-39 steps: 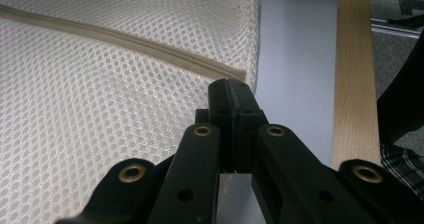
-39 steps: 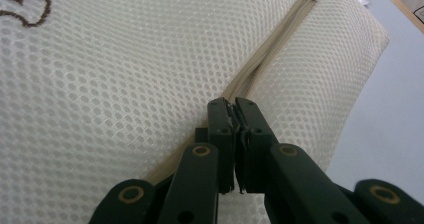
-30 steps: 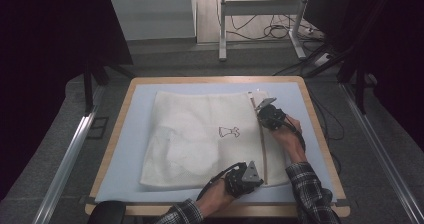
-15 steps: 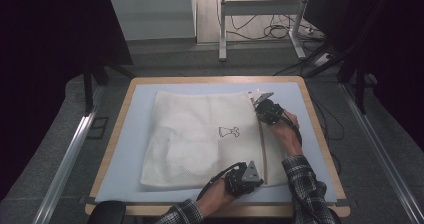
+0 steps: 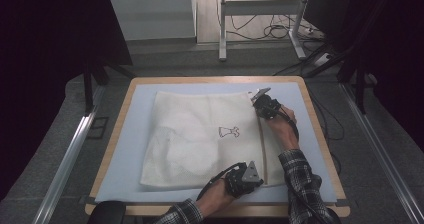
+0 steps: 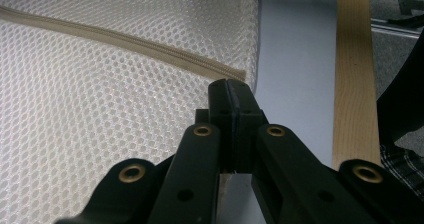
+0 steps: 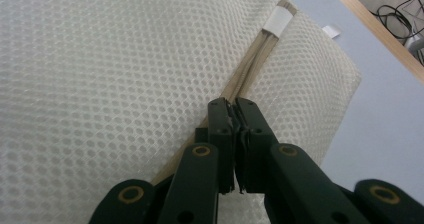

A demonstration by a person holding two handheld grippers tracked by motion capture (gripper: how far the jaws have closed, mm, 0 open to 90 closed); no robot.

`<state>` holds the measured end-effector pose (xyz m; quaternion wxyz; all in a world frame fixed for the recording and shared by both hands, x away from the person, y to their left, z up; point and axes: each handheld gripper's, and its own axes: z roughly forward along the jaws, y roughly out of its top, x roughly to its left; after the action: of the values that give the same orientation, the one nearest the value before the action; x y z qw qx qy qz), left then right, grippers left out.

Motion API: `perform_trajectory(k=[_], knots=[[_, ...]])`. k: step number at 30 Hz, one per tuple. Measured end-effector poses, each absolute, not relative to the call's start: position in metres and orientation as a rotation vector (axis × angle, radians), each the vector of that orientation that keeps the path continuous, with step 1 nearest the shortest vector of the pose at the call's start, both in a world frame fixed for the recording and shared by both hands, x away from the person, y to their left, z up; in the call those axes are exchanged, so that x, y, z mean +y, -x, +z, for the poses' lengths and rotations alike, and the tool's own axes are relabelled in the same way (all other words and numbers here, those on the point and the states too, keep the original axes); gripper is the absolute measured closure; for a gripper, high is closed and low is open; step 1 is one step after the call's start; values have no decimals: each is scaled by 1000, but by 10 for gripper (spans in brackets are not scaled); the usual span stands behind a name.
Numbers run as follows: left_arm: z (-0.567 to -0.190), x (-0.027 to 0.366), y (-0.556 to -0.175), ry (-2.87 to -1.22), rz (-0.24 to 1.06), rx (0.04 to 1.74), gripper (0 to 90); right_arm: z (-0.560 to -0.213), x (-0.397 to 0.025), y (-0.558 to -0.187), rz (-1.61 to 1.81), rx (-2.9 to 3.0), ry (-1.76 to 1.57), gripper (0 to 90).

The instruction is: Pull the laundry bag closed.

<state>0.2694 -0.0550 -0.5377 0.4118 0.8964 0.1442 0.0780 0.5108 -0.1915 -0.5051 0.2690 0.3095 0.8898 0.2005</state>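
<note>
The white mesh laundry bag (image 5: 205, 134) is lying flat on the blue mat (image 5: 125, 134) of the desk (image 5: 320, 134), its zipper (image 5: 262, 139) running along the right side. The left tongs (image 5: 248, 175) are pressed together on the bag's near corner by the zipper's end, anchoring it. The right tongs (image 5: 260, 100) are closed on the zipper line near the far end, seemingly pinching the slider, though that's hidden between the jaws. To do this well, I'd say the left should be keeping the fabric taut while the right is travelling straight along the zipper, low and steady, not lifting the mesh.
</note>
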Motion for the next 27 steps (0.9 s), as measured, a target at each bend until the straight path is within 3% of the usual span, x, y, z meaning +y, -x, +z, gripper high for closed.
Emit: perform_trajectory(k=[27], knots=[[-538,-55,-270,-2252,182,371,900,-505,-190,-541,541,2384,-829,858]])
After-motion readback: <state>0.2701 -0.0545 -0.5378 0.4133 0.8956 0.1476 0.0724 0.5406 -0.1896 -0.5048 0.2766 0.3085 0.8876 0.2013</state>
